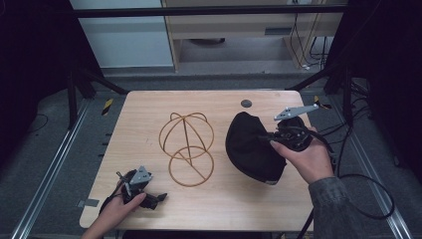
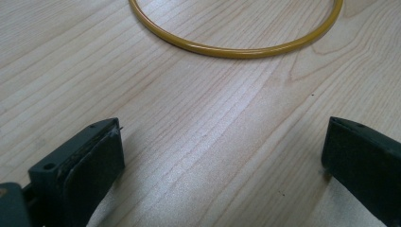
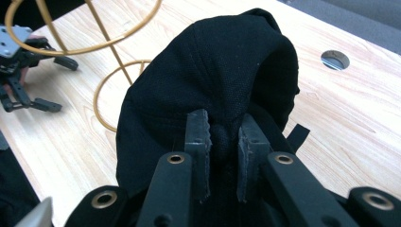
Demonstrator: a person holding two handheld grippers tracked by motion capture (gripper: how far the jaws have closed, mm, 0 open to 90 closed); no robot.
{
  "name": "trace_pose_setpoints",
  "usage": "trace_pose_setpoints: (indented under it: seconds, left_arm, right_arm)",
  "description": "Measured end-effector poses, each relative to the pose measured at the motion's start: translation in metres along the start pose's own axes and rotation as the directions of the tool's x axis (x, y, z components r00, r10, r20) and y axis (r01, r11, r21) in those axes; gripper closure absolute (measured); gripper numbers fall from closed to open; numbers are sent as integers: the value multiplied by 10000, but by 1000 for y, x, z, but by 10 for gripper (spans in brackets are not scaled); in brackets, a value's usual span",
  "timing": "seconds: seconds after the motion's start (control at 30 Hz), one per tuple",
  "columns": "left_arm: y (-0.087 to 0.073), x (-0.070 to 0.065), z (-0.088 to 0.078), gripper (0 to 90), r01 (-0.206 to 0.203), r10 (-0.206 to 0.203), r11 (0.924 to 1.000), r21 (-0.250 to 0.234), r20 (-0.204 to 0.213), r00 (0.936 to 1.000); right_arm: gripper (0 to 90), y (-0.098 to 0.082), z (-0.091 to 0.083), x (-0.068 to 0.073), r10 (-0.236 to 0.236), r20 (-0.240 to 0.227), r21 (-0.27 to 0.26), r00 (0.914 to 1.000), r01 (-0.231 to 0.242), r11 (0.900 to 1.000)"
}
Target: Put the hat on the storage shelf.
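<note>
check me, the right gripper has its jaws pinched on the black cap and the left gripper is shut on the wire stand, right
Not quite. The right gripper does pinch the black cap, but the left gripper is open over bare table, short of the wire stand, as the left gripper view shows.

A light wooden counter [image 1: 214, 204] is seen, with a round grey hole [image 1: 246, 103] near its far edge. Grey floor [image 1: 45, 149] and black cables [image 1: 368, 199] are seen around it.
</note>
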State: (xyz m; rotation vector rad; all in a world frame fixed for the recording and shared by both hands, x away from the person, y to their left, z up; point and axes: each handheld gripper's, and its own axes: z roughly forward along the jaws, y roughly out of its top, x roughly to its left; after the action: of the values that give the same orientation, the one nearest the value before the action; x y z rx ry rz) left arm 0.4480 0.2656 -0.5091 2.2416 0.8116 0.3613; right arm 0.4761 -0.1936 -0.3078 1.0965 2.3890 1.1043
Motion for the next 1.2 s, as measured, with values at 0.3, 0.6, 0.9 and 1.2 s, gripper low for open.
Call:
trace_pose_setpoints:
  seconds: [0.3,0.6,0.9,1.2]
  left_arm:
    - [0,0,0,0,3,-3,10000,-3,1,10000]
    - [0,0,0,0,1,-1,10000,0,1,10000]
    - [0,0,0,0,38,-38,10000,-32,-12,10000]
    - [0,0,0,0,13,-13,10000,-30,-19,10000]
  right_arm:
    - [783,6,-13,8,194,-505,-552,9985,-222,9982]
    - [784,13,-27,10,237,-686,-1006,9974,-306,9945]
    - [784,20,-39,16,101,-594,-1176,9982,-170,9929]
    - [785,35,-45,24,-196,-564,-1313,9982,120,9913]
